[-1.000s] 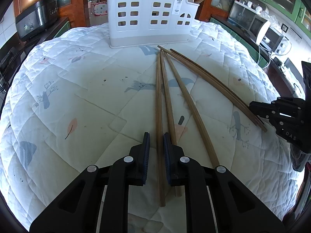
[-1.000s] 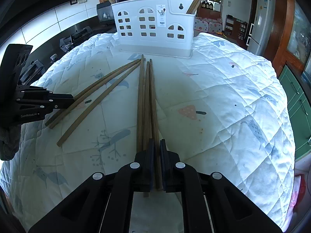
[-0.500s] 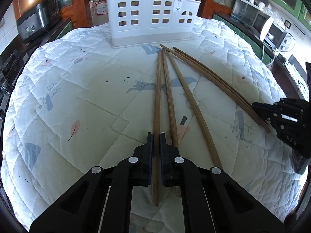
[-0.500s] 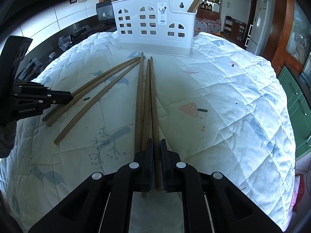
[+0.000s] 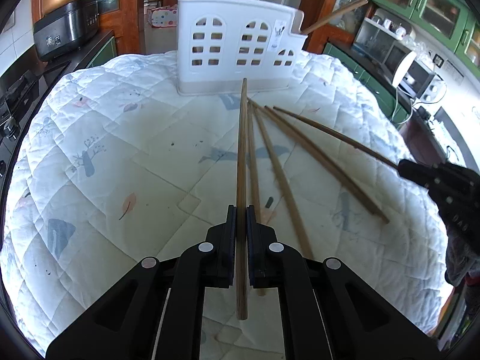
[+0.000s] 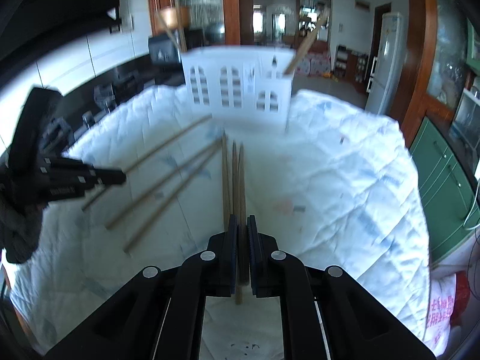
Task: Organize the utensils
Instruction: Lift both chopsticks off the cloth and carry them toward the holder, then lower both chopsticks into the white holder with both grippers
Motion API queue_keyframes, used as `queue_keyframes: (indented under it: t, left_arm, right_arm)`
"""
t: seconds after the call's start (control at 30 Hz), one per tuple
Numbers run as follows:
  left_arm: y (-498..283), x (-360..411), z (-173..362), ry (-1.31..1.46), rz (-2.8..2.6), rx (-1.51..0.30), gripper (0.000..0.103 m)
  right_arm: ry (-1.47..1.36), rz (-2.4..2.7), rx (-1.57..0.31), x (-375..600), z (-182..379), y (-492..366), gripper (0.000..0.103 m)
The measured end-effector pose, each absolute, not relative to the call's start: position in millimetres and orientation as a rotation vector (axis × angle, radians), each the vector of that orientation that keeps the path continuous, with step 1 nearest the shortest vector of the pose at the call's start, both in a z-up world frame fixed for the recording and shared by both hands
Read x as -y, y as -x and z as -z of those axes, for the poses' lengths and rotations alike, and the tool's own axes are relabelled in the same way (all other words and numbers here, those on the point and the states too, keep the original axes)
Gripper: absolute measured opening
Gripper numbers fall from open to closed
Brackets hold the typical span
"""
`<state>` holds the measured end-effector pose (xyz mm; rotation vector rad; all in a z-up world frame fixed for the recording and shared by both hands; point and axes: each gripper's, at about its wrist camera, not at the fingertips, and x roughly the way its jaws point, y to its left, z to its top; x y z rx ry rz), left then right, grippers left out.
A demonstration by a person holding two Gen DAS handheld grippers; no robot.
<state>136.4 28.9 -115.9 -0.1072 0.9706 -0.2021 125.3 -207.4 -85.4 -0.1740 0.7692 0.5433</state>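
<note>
My left gripper (image 5: 241,210) is shut on one long wooden chopstick (image 5: 242,138), which is lifted off the quilt and points at the white utensil caddy (image 5: 237,51). Three more chopsticks (image 5: 282,186) lie fanned out on the quilt to its right. At the right edge, my right gripper (image 5: 435,180) holds a raised chopstick (image 5: 336,135). The right wrist view is blurred: there my right gripper (image 6: 241,222) is shut on a chopstick (image 6: 240,180), with the caddy (image 6: 237,81) ahead. My left gripper (image 6: 90,177) shows at the left with its stick.
A white quilted cloth (image 5: 105,150) covers the table. Several chopsticks (image 5: 333,15) stand in the caddy. A rice cooker (image 5: 63,33) sits on the left counter and a microwave (image 5: 414,72) on the right. A fridge (image 6: 387,60) and green cabinets (image 6: 444,174) stand behind.
The left jaws closed onto the chopstick. Both grippers then rose, each lifting its chopstick off the quilt. The right wrist view tilted upward and blurred.
</note>
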Motion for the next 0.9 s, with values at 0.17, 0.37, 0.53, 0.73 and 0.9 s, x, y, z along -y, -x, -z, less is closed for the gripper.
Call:
queue_keyframes:
  t: [0.17, 0.37, 0.53, 0.73, 0.9]
  left_arm:
    - [-133, -29, 107, 0.096, 0.214, -0.967, 0.005]
    - [-129, -34, 102, 0.097, 0.216, -0.974, 0.005]
    - [-129, -37, 99, 0.096, 0.207, -0.964, 0.005]
    - [-132, -40, 76, 0.097, 0.201, -0.903, 0.005]
    - [-142, -39, 48, 0.073, 0.208, -0.845, 0.005]
  right_arm:
    - [0.145, -0.544, -0.699, 205, 50, -124, 0.007]
    - [0.138, -0.552, -0.671, 201, 30, -128, 0.007]
    - [0.140, -0.550, -0.668, 200, 24, -131, 0.007]
    - [0.116, -0.559, -0.662, 203, 7, -141, 0.007]
    - [0.101, -0.569, -0.659, 202, -17, -154, 0.007]
